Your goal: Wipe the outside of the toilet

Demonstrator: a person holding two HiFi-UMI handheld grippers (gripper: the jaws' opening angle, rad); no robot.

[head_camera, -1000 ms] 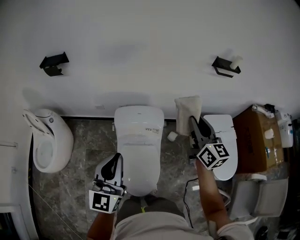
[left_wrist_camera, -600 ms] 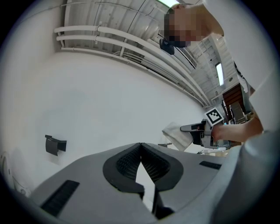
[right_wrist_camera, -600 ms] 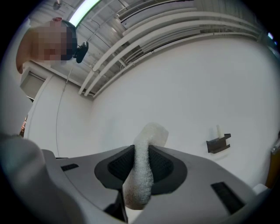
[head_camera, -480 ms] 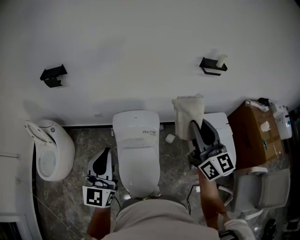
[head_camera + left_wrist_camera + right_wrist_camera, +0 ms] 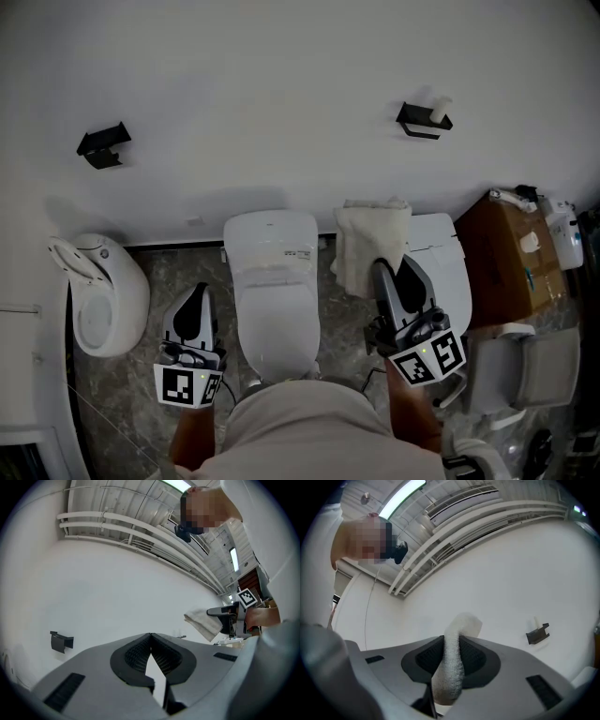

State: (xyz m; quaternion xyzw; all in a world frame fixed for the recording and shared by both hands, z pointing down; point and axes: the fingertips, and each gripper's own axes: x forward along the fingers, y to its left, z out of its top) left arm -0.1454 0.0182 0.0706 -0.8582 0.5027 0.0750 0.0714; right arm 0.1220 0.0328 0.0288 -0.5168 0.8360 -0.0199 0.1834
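While right gripper (image 5: 394,274) clamps cloth (image 5: 371,242), left gripper (image 5: 194,296) jaws closed empty, toilet (image 5: 274,286) between.

A: Toilet (image 5: 272,291) shell: glossy white, smooth, ceramic look. Wall (image 5: 281,94) behind it is matt white, plain.

B: Yep. Cloth (image 5: 452,667) in the right gripper (image 5: 451,639) is pale terry, rough nap, v. fuzzy close up.

A: Gripper body is matt grey plastic. Pads (image 5: 476,660) are darker, fine-ribbed, rubbery look. Left gripper (image 5: 150,637), same finish.

B: Floor (image 5: 178,270) is grey veined stone look, slight sheen. Box (image 5: 506,262): brown cardboard, matt. Wall bracket (image 5: 101,145) is matt black; metal vs plastic, can't tell.
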